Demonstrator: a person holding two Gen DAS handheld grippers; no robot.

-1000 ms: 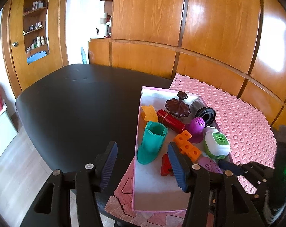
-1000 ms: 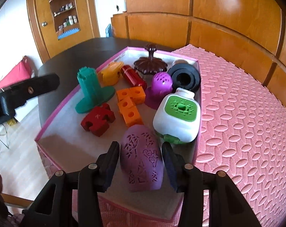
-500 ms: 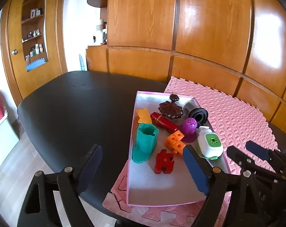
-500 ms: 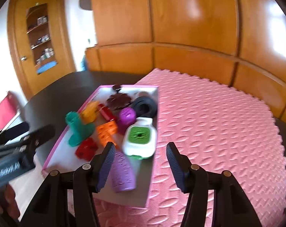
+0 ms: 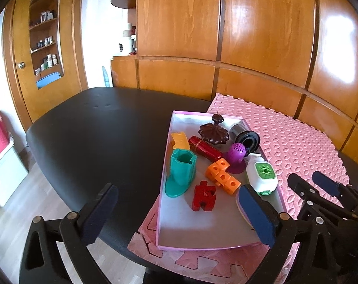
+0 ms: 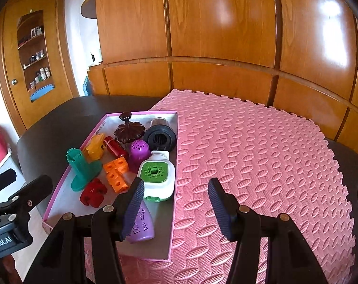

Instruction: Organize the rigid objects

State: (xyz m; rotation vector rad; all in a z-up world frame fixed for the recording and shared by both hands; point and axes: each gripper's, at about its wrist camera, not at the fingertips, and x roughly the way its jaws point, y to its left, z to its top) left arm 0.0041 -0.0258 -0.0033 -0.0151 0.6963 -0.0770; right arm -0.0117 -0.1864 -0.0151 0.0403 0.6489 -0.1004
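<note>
From the left wrist camera, a shallow pink-rimmed box (image 5: 166, 165) sits on a pink foam mat (image 5: 297, 142) that covers part of a black table (image 5: 96, 130); pretty much everything is packed into the box's far half. Along the left wall there's a yellow piece (image 5: 179, 140) and a teal castle-like tower (image 5: 181, 174) standing upright; a dark red cylinder (image 5: 203, 148) lies next to them, with a brown flower-shaped lid (image 5: 213, 133) behind it and a black ring-shaped part (image 5: 246, 137) in the far right corner. A purple perforated dome (image 5: 237, 155), some joined orange cubes (image 5: 222, 177), a red puzzle piece (image 5: 203, 198) and a white gadget with a green top (image 5: 261, 177) fill the middle and right side. The left gripper (image 5: 176, 215) is opening, jaws spread wide with nothing between the pads; the box's near left part just shows in the gap.

Over on the right wrist view, same box (image 6: 173, 189), same stuff, plus a purple patterned egg-ish thing (image 6: 142, 224) lying in the near corner, touching the white gadget's (image 6: 157, 177) base and partly hidden behind the left finger (image 6: 133, 208). The right gripper (image 6: 175, 206) is released, jaws apart, holding nothing; it hovers over the box's right wall and the mat (image 6: 261, 153).
</note>
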